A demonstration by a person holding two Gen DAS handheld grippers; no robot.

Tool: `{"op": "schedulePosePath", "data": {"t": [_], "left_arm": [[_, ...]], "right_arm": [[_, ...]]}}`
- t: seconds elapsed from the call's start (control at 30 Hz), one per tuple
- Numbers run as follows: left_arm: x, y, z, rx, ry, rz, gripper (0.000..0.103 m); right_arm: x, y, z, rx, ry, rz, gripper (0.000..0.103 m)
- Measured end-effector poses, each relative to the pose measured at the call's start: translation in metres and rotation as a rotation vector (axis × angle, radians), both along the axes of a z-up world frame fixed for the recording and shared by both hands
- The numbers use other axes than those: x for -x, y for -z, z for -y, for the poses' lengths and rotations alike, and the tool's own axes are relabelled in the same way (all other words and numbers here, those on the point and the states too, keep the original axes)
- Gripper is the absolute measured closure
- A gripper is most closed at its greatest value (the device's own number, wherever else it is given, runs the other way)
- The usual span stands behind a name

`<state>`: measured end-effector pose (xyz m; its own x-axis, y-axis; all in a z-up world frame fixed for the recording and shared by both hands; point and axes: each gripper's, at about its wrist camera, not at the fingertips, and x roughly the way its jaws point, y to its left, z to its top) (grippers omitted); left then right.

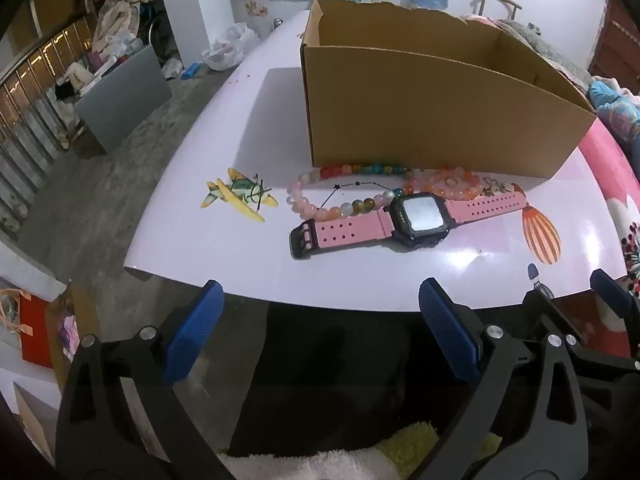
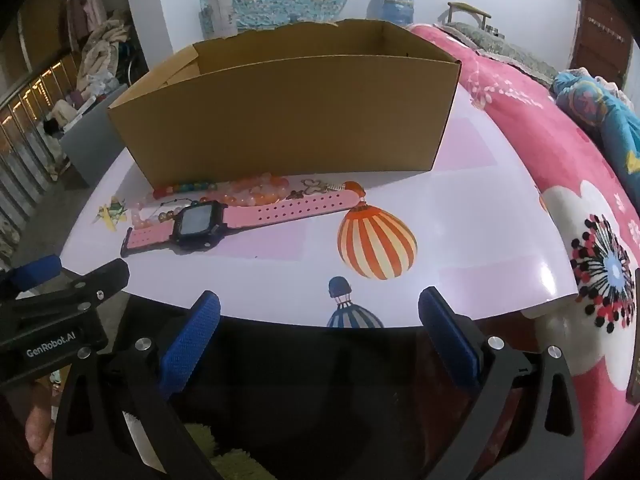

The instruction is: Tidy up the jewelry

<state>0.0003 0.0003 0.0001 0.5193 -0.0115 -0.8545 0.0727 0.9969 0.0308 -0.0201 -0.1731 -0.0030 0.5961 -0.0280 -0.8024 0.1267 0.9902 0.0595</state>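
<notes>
Both tools (image 1: 320, 300) (image 2: 320, 312) agape, empty; watch (image 1: 416, 218) beside beads (image 1: 320, 204), box (image 1: 432, 120) behind.

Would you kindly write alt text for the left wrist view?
A pink watch and bead bracelets lie on a white table before an open cardboard box. The open left gripper hovers near the table's edge, empty.

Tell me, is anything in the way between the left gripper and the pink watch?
Nothing visible. The left gripper hangs open off the table's near edge, and only bare table lies between it and the pink watch. The bead bracelets sit behind the watch, toward the cardboard box.
</notes>
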Motion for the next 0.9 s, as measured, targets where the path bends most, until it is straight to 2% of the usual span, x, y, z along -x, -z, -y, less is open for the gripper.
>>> {"op": "schedulePosePath", "data": {"t": [0.07, 0.1, 0.23, 0.33, 0.9], "left_arm": [[0.0, -0.001, 0.0, 0.011, 0.001, -0.001, 0.009], [0.009, -0.003, -0.004, 0.027, -0.007, 0.033, 0.009], [0.008, 0.001, 0.002, -0.017, -0.001, 0.002, 0.009], [0.006, 0.0, -0.004, 0.004, -0.001, -0.004, 0.008], [0.009, -0.004, -0.006, -0.005, -0.005, 0.02, 0.008]], "right_arm": [[0.0, -0.001, 0.002, 0.003, 0.001, -0.001, 0.006], [0.0, -0.002, 0.002, 0.009, 0.001, 0.0, 0.006], [0.002, -0.001, -0.006, 0.015, 0.001, 0.004, 0.006], [0.009, -0.001, -0.008, 0.009, 0.002, 0.013, 0.006], [0.012, -0.012, -0.005, 0.002, 0.007, 0.025, 0.006]]}}
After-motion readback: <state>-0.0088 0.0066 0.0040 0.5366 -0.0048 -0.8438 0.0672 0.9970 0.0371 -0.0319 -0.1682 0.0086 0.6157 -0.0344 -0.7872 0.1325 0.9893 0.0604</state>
